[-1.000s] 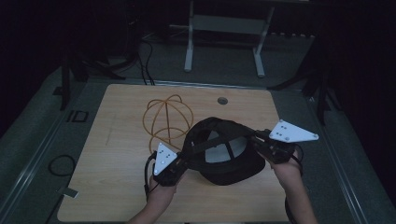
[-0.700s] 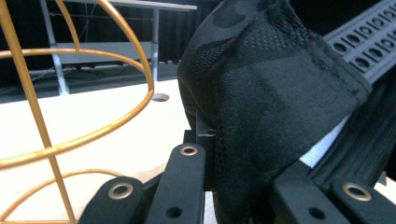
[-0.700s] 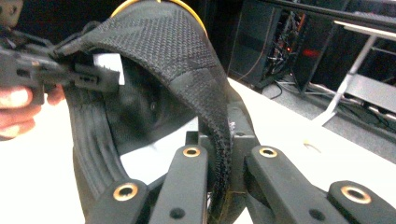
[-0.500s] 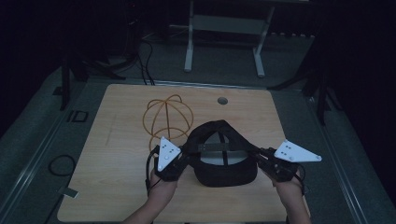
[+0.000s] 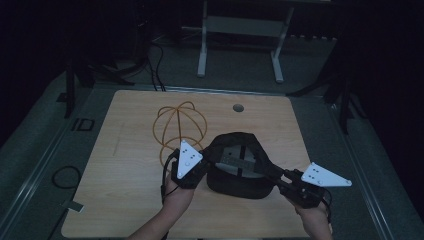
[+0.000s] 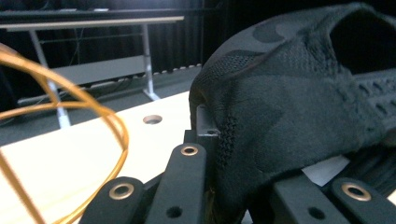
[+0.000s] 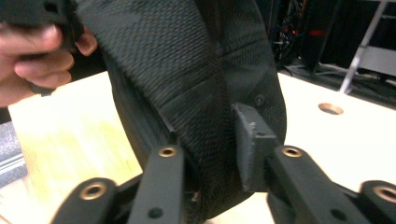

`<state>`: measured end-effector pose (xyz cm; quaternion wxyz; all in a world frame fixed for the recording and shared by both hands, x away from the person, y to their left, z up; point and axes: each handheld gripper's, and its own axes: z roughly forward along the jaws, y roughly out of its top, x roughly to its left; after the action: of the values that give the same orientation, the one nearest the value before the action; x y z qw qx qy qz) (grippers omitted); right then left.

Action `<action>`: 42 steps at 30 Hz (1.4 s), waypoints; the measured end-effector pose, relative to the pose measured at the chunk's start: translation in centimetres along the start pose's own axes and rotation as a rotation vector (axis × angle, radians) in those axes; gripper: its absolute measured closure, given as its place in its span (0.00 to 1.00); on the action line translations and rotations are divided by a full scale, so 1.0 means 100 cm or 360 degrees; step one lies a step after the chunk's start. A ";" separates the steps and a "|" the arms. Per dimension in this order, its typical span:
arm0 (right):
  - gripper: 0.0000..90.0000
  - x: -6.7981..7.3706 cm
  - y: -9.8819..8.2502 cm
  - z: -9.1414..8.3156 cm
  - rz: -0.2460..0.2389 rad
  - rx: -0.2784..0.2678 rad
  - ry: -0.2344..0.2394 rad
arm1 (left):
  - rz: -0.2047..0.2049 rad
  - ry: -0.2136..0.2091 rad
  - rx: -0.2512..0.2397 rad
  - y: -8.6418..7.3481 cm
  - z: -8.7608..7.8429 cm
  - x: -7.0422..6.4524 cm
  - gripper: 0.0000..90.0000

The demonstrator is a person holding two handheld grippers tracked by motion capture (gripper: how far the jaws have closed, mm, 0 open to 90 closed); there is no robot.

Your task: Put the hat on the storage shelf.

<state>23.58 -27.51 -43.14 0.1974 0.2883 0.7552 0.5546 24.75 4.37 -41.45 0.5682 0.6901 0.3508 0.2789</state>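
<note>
A black knitted fabric cap (image 5: 239, 167) sits near the middle of the pale wooden counter (image 5: 125, 200), stretched between the two tools with its opening turned upward. The left hand-held gripper (image 5: 200, 167) is clenched on the cap's left edge; in the left gripper view the dark mesh (image 6: 289, 107) is bunched between the black jaws, and a white label shows under the fabric. The right hand-held gripper (image 5: 280, 182) reaches in from the lower right, and a band of the cap's rim runs out to it. Its jaws have just been opening, yet in the right gripper view the woven band (image 7: 187, 93) lies between them, pressed against the left jaw with the right pad close beside it, so the fabric appears loosely held. Just behind the left hand-held gripper stands an orange wire frame of crossed hoops, shaped like a dome (image 5: 181, 125), and a small round hole (image 5: 238, 107) sits in the counter further back.
</note>
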 end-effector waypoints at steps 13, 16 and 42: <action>0.46 0.009 -0.008 -0.015 -0.0094 0.0083 0.0230 | 0.0029 -0.0071 -0.0078 0.018 -0.004 -0.010 0.98; 0.42 0.012 -0.010 -0.019 -0.0120 0.0107 0.0296 | 0.0024 -0.0094 -0.0092 0.018 -0.005 -0.010 0.98; 0.53 -0.012 0.039 -0.034 -0.0331 -0.0020 0.0320 | 0.0121 -0.0678 -0.0170 0.010 -0.014 0.012 0.98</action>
<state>23.21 -29.89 -38.42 0.1790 0.1501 0.7935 0.5619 24.57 6.07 -40.18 0.6544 0.7150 0.1813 0.1663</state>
